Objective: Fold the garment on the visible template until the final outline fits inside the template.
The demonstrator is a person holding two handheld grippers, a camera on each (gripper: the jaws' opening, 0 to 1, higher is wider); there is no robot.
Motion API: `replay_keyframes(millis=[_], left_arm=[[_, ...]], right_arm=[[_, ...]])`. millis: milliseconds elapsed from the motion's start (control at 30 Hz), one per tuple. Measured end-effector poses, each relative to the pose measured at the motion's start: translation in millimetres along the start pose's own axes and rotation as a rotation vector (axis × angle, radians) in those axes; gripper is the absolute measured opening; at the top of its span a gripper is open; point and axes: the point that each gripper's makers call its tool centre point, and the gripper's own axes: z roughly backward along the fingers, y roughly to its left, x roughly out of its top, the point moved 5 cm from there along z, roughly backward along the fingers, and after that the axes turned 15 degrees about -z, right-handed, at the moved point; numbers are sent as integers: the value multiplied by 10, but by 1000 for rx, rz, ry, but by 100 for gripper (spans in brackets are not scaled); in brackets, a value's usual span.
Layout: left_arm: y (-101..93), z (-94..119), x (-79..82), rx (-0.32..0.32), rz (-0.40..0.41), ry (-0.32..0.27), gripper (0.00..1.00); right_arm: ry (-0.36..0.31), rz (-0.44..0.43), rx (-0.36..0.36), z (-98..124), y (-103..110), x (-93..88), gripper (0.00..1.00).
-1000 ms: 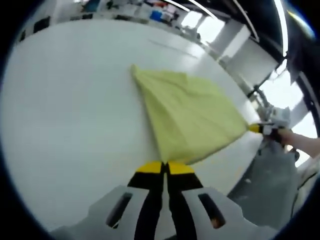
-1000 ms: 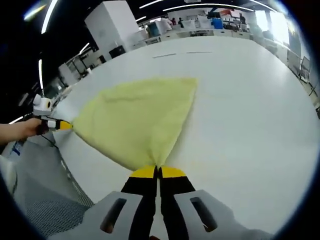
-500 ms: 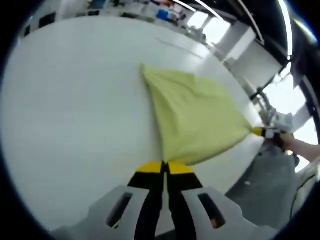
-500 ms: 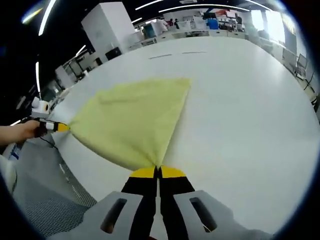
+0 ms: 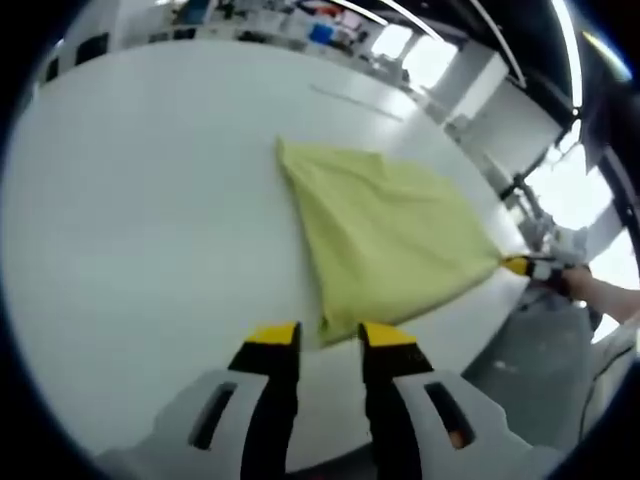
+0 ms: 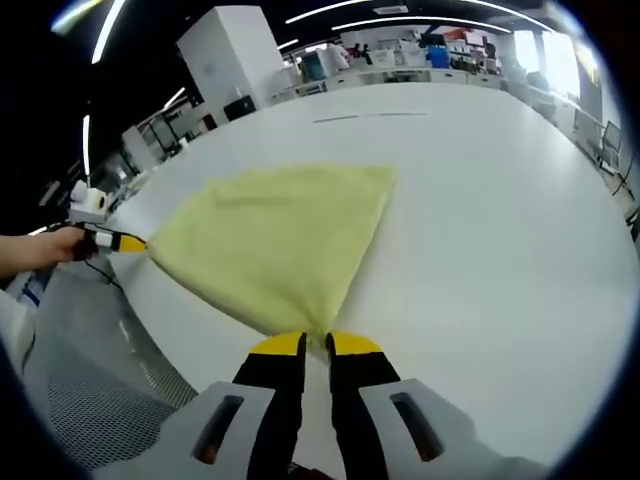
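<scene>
A yellow-green garment [image 5: 385, 230] lies folded flat on the white table [image 5: 140, 220], roughly triangular in both views. In the left gripper view my left gripper [image 5: 330, 336] stands open, its yellow-tipped jaws well apart on either side of the cloth's near corner. My right gripper [image 6: 317, 346] has its jaws parted by a narrow gap, with the garment's [image 6: 275, 245] near corner lying at that gap. The right gripper [image 5: 520, 265] also sits at the cloth's far right corner in the left gripper view. In the right gripper view the left gripper [image 6: 125, 242] sits at the cloth's left corner.
Thin dark line marks [image 6: 360, 117] cross the table beyond the garment. The table edge [image 6: 150, 330] runs close to both grippers, with grey floor [image 6: 90, 400] below. A hand [image 5: 600, 290] holds the right gripper. Shelves and white cabinets [image 6: 235, 60] stand far behind.
Both pairs of jaws were shut on the garment's corners and have now parted, the left widely, the right slightly. The cloth has settled flat on the table.
</scene>
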Motion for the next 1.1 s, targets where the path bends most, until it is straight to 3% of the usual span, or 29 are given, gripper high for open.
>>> replay_keyframes(millis=[100,200,433,733,1100], left_arm=[[0,56,0,8,-3,-13,33],[-14,134,50,32,-28,-49,47],[-110,282,141,26,-50,-102,55],[-388,406,227,-14,-121,-146,78],[-561,588,333,-9,-129,-210,82]], right_arm=[[-1,24,-8,44,13,-11,21],[-23,41,-11,109,53,11,31],[-59,82,5,203,174,52,47],[-85,103,30,299,309,107,68],[-109,134,38,536,505,161,76]])
